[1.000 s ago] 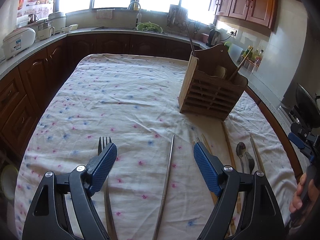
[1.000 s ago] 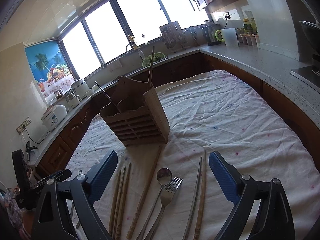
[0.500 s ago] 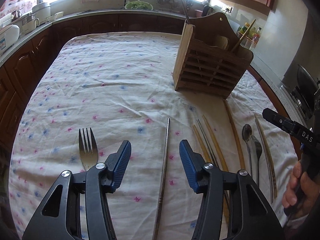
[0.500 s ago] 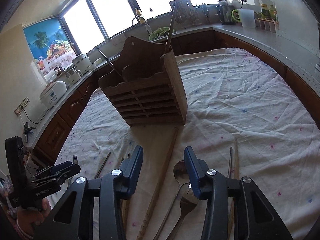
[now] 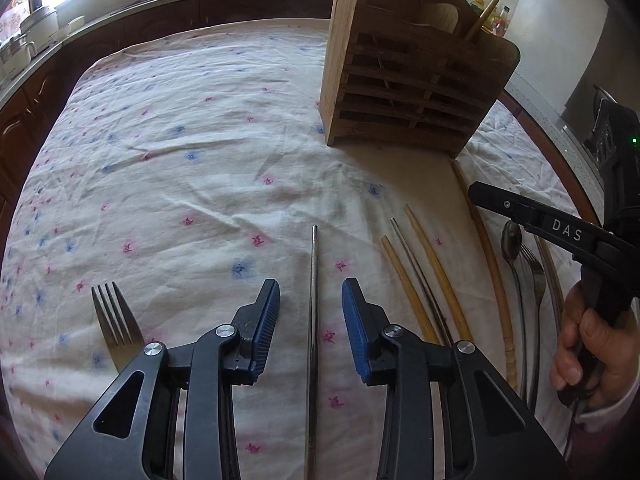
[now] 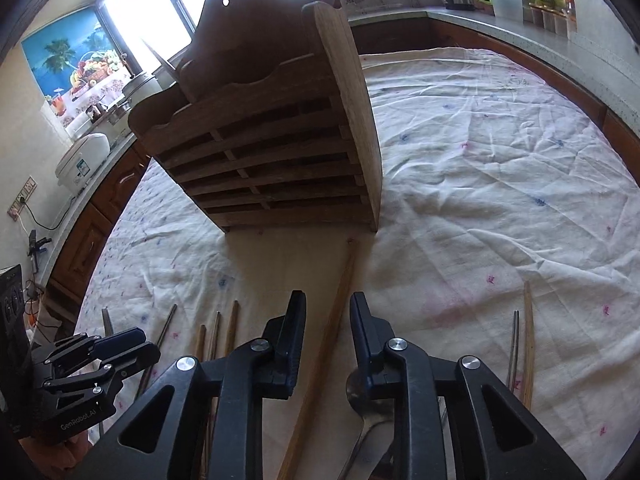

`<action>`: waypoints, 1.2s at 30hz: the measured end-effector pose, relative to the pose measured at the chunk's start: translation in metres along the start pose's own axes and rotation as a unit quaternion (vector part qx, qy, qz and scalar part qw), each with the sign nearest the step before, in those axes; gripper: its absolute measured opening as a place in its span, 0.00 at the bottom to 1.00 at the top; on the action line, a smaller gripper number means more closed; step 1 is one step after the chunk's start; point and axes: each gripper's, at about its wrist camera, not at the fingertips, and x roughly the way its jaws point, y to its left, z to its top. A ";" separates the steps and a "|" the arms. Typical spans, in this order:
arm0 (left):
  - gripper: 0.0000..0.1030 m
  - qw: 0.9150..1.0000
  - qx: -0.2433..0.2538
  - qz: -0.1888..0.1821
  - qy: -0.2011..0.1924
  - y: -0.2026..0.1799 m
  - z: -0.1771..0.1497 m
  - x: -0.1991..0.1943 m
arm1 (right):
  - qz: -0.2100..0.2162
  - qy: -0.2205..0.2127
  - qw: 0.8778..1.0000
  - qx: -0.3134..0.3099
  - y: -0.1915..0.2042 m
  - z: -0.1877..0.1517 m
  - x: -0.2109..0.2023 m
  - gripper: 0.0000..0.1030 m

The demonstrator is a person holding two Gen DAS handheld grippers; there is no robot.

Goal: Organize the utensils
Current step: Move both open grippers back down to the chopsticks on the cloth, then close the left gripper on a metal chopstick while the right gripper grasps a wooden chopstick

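- Your left gripper (image 5: 310, 294) stands partly open, its blue ribbed pads either side of a thin metal chopstick (image 5: 313, 280) that lies flat on the cloth; neither pad touches it.
- Only the left wrist view shows the steel fork (image 5: 114, 322) lying just beside that gripper's left finger, tines pointing away from you.
- The same view catches your right hand (image 5: 586, 344) wrapped round the black handle (the letters DAS show on its arm), over a spoon (image 5: 512, 240) and a second fork (image 5: 534, 272).
- Your right gripper (image 6: 327, 306) is narrowed to a slim gap, straddling a long wooden stick (image 6: 320, 360); I cannot tell whether the pads touch it.
- Only the right wrist view shows a metal chopstick paired with a bamboo one (image 6: 529, 344) off to the right.
- The slatted wooden utensil holder (image 6: 272, 152) stands upright on the table, dark and scallop-backed, with a hanging hole at its peak.
- The tablecloth (image 5: 180, 152) is creased white fabric dotted with small pink and blue flowers.
- Two pale bamboo chopsticks (image 5: 434, 272) flank a metal one between your grippers.
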 end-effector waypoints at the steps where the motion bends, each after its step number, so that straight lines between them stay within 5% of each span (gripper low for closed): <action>1: 0.30 1.000 0.003 0.001 -0.001 0.000 0.000 0.002 | -0.004 0.002 1.000 0.000 0.000 0.001 0.004 0.23; 11: 0.26 0.997 0.066 0.043 0.000 -0.018 0.006 0.009 | -0.081 0.012 0.995 -0.055 0.022 0.011 0.023 0.16; 14: 0.11 0.996 0.078 0.052 -0.003 -0.023 0.007 0.011 | -0.096 0.006 0.993 -0.069 0.026 0.007 0.023 0.09; 16: 0.04 0.995 0.081 0.052 -0.002 -0.024 0.009 0.011 | -0.083 0.008 0.994 -0.063 0.024 0.006 0.021 0.07; 23: 0.04 0.999 0.043 0.024 -0.014 -0.011 0.006 -0.003 | -0.014 0.002 1.000 -0.026 0.014 -0.001 -0.002 0.05; 36: 0.04 0.993 -0.013 -0.060 -0.105 -0.001 0.000 -0.096 | 0.044 -0.067 0.997 -0.010 0.012 -0.002 -0.096 0.05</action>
